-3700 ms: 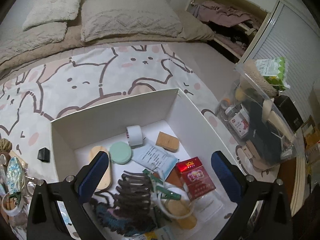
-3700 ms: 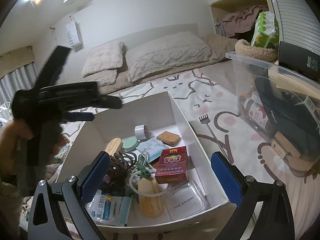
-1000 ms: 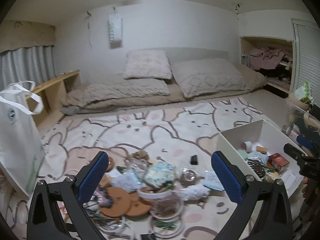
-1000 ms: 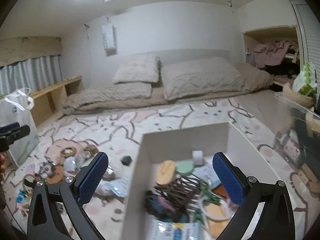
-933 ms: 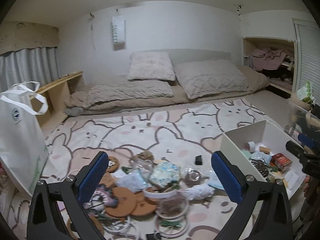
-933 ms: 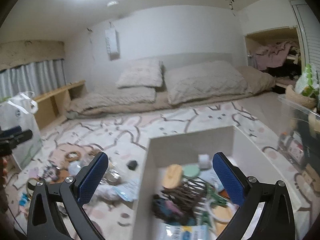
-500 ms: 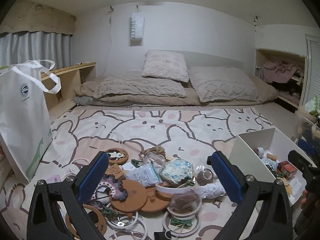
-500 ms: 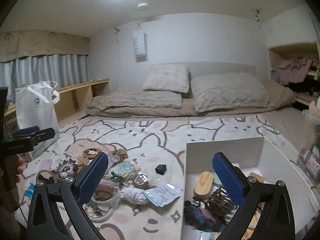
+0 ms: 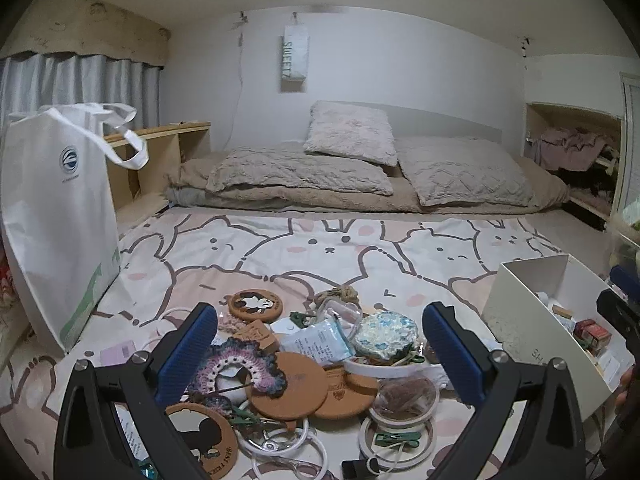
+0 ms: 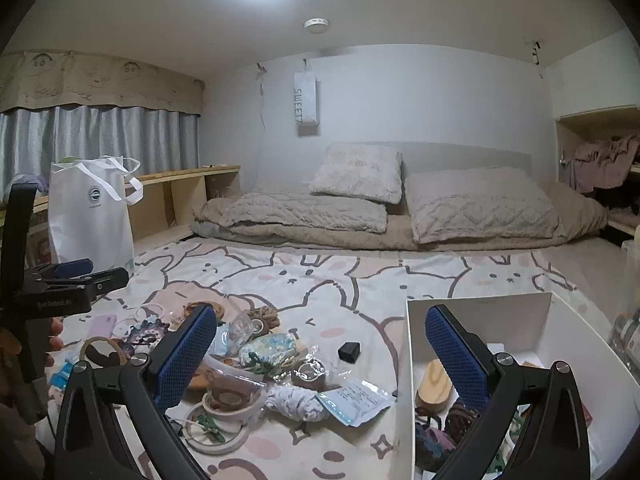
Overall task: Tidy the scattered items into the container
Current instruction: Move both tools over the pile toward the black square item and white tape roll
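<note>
Clutter point(image 9: 320, 364) – cork coasters, crochet piece, white rings, packets, heaped on cartoon bedspread point(image 9: 320, 252) left of box | box point(image 10: 476, 312) – white, open-topped, wooden brush point(image 10: 434, 386) and dark items inside | left gripper point(image 9: 320, 354) – fingers spread wide above heap, holding nothing | right gripper point(image 10: 320, 354) – fingers wide apart, empty, straddling box's left wall

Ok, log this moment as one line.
left gripper: open, over loose pile | right gripper: open, empty | white box: partly filled | foil packet: on blanket
</note>
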Tool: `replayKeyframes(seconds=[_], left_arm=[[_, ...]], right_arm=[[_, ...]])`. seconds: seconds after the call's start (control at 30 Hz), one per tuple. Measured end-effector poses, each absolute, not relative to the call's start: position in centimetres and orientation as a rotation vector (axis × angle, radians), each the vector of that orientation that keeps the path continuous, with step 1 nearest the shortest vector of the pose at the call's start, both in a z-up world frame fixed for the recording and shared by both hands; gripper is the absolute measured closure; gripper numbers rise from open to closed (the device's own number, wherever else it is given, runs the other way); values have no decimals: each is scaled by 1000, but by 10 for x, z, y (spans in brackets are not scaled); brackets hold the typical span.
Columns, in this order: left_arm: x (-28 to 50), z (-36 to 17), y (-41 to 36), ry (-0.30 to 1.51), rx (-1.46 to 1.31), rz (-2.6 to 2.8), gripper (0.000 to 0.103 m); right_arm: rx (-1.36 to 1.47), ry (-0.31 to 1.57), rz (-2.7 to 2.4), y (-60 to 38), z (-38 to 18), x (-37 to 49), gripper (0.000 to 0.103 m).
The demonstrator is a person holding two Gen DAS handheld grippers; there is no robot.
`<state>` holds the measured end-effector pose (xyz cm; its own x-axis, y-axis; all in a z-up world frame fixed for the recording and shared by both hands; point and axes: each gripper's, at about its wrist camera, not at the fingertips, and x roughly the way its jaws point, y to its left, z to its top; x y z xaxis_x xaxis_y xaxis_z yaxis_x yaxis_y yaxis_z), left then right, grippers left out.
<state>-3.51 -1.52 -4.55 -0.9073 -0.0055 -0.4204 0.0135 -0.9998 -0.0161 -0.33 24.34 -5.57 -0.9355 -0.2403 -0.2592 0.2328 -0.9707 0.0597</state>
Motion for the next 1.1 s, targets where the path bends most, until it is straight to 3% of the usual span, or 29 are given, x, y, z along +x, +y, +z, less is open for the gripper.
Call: replayKeyframes(seconds=[0.67,1.1], left_arm=[[-20,-51,-52,41,646,-2983,0],[-18,-89,-53,13,794,-2941,0]], right_arm=[[377,39,-2838,226,-60,0,0],[460,152,-2772,197,-87,-8,0]])
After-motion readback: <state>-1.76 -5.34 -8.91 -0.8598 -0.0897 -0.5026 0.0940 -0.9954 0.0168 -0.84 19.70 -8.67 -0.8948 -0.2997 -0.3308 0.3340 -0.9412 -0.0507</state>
